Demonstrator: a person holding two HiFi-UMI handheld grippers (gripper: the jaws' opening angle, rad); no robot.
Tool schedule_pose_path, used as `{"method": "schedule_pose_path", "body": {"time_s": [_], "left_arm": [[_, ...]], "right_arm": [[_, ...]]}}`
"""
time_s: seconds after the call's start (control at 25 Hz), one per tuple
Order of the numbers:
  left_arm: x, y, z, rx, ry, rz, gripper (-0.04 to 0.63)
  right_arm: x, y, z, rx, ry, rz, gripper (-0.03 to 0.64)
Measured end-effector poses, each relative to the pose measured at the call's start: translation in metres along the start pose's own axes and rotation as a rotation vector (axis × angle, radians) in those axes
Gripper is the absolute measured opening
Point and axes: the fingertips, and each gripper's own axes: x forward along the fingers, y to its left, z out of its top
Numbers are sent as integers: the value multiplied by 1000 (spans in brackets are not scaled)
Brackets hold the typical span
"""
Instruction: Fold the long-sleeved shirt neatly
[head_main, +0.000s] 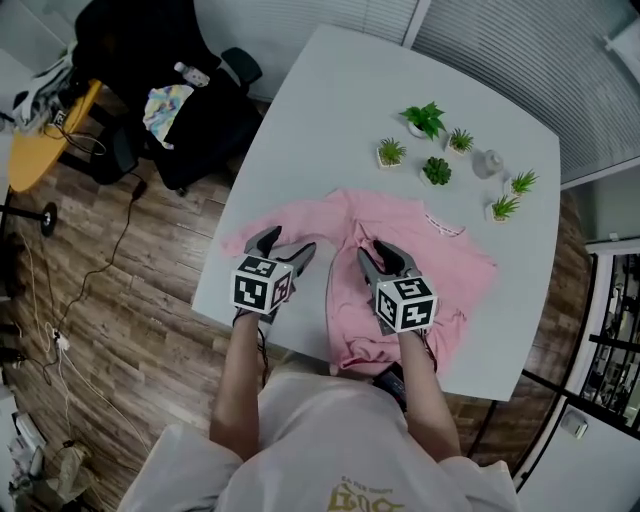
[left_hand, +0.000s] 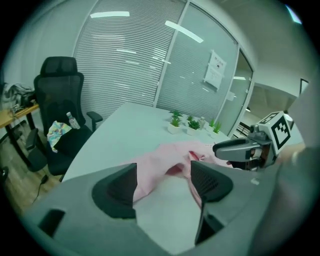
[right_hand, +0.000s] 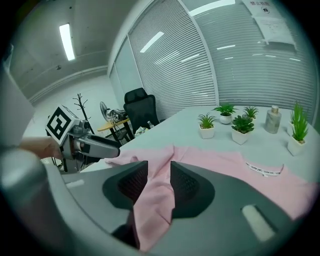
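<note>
1. Shirt (head_main: 440, 262): pink, long-sleeved, spread on the near half of the white table (head_main: 330, 110). The collar lies toward the far right and one sleeve (head_main: 250, 237) runs to the table's left edge. The near hem is bunched at the table's front edge.
2. Left forearm (head_main: 240, 375): bare, reaching forward from the body.
3. Left gripper (head_main: 288, 243): tilted forward and down over the sleeve, near the table's left edge. Its jaws stand wide apart with nothing between the pads, and the sleeve's folds lie just ahead of them.
4. Right forearm (head_main: 432, 385): reaches forward alongside the left.
5. Right gripper (head_main: 380, 255): tilted forward and down over the shirt's middle. Its jaws are narrow and pinch a raised ridge of the pink cloth, which hangs below the pads.
6. Potted plants (head_main: 437, 170): a small cluster on the table's far right, well apart from the shirt.
7. Bottle (head_main: 487, 162): stands among the plants.
8. Office chair (head_main: 150, 60): black, on the floor beyond the table's left side.
</note>
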Motion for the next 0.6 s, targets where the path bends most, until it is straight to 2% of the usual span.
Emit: {"method": "schedule_pose_path", "body": {"time_s": [0.24,0.48,0.6], "left_arm": [[-27,47,-26,-92,0,148,342],[-54,92,-47,-252,-47,263,334],[-68,110,-61,-304,-53,318,331]], "right_arm": [[3,18,4,-15,-8,36,138],[7,37,5,-11,-10,73,127],[7,44,5,-14,-6,85,127]]}}
